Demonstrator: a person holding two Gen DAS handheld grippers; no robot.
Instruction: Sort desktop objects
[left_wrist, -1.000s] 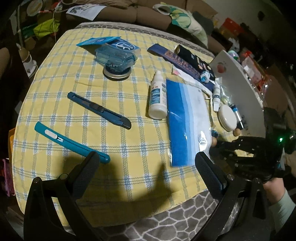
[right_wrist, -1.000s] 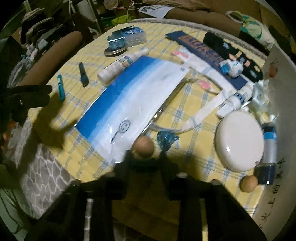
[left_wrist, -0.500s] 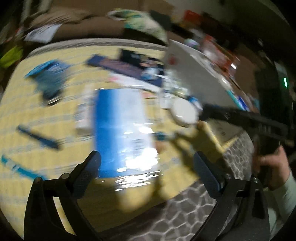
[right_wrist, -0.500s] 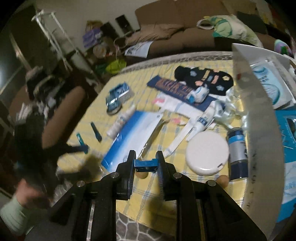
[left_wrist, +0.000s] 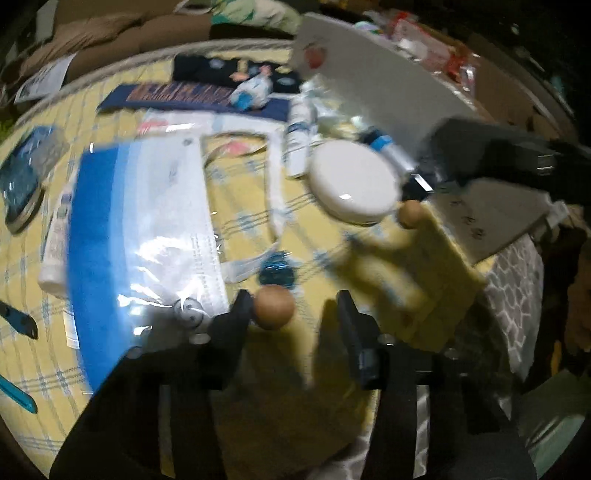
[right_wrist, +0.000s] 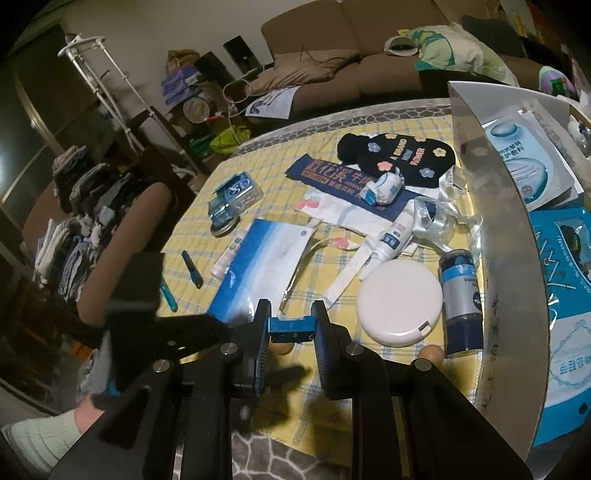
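A small wooden ball (left_wrist: 273, 306) lies on the yellow checked cloth between the fingers of my left gripper (left_wrist: 299, 312). It rests against the left pad, the right pad stands apart, and the jaws are closing. A crumpled blue foil piece (left_wrist: 277, 271) sits just beyond the ball. A second wooden ball (left_wrist: 410, 214) lies by the white round case (left_wrist: 354, 182). My right gripper (right_wrist: 291, 319) hovers above the table's front edge, shut on a small blue block (right_wrist: 291, 329). The first ball (right_wrist: 282, 348) peeks out below it.
A blue-and-white pouch (right_wrist: 258, 266), a white bottle (right_wrist: 225, 258), two blue cutters (right_wrist: 192, 264), a dark blue can (right_wrist: 460, 295) and a small tube (right_wrist: 391, 236) crowd the cloth. A tall white bin wall (right_wrist: 491, 229) closes the right side. A brown chair (right_wrist: 122, 251) stands left.
My left gripper swung right from the cutters to the wooden ball and its jaws narrowed. My right gripper lifted off the table with the blue block between its fingers.
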